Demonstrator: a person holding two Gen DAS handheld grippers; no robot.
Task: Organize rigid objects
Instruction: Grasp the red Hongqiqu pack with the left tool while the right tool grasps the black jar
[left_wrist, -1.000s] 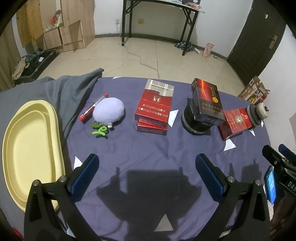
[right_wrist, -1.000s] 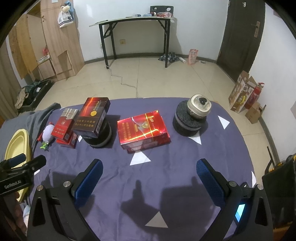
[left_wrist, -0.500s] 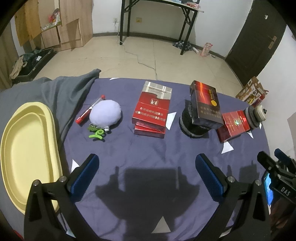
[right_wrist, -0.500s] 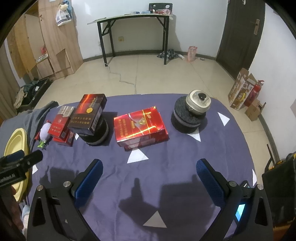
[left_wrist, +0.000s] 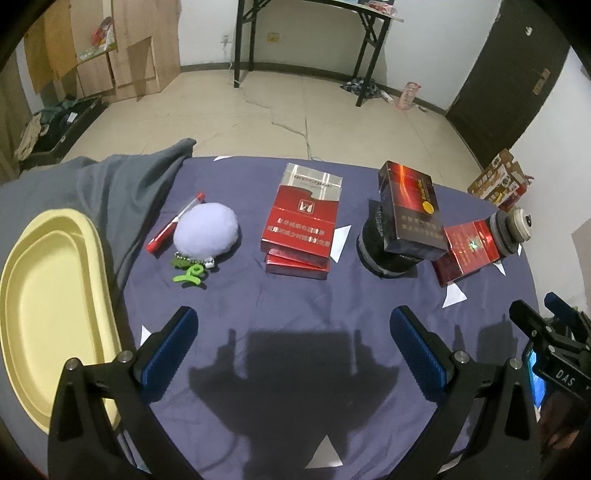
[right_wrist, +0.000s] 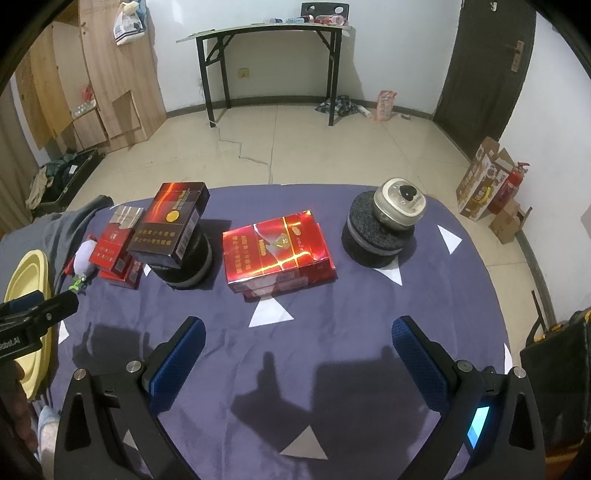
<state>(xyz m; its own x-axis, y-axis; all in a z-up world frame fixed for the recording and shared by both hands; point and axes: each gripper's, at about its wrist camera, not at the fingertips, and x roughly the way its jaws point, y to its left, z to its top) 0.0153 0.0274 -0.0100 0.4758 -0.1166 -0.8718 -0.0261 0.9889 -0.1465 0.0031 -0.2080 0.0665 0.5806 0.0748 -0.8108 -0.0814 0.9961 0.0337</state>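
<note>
On the purple cloth lie a stack of red cigarette boxes, a dark box resting on a black round block, a shiny red box, and a metal-topped round object on a black block. A lilac plush ball, a red pen and a green clip lie at the left. My left gripper is open and empty above the near cloth. My right gripper is open and empty in front of the shiny red box.
A yellow oval tray sits at the left on a grey cloth. The table's far edge faces a tiled floor with a black-legged desk. Cardboard boxes stand at the right.
Both grippers have drawn back and risen slightly, so the objects sit a little lower and farther in view. Nothing was gripped or moved.
</note>
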